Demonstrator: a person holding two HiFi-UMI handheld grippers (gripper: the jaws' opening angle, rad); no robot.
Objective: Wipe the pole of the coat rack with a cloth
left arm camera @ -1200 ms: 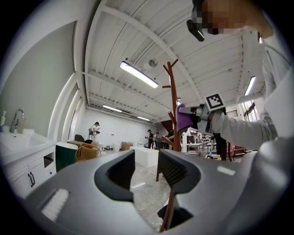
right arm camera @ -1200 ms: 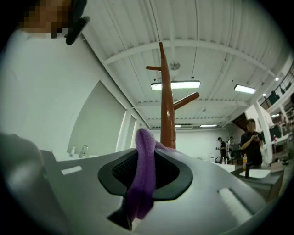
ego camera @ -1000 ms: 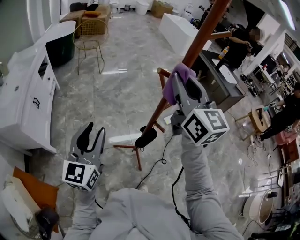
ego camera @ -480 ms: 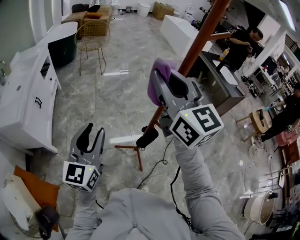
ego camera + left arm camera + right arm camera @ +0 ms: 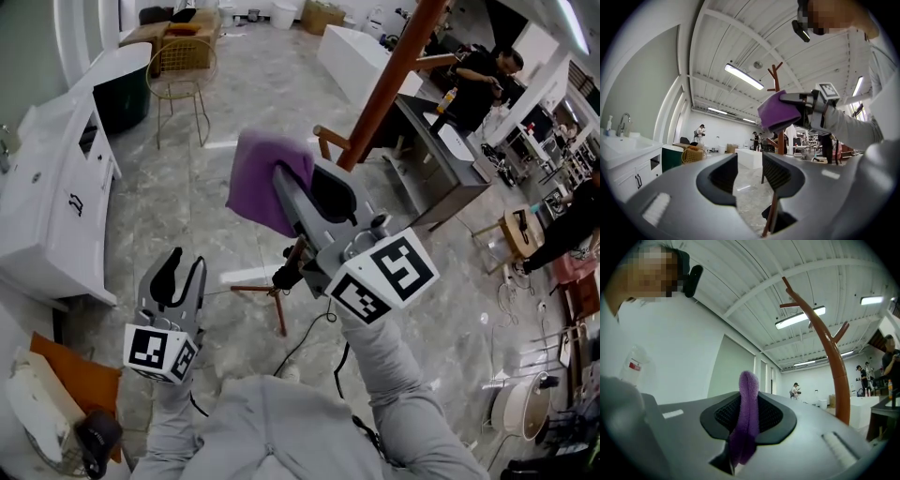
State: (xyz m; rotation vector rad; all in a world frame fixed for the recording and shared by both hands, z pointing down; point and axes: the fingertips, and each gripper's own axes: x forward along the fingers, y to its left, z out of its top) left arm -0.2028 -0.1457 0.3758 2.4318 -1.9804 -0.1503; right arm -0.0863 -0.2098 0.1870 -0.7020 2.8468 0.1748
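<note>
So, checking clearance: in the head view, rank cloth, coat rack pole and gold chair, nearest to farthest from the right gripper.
1. purple cloth, clamped in the right gripper.
2. pole, just beyond, to the right.
3. gold chair, far across the floor, upper left.

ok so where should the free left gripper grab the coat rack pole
Probably the bare straight stretch of the pole above the side peg, coming from its left with the open left gripper, jaws across the slim round shaft.
</note>
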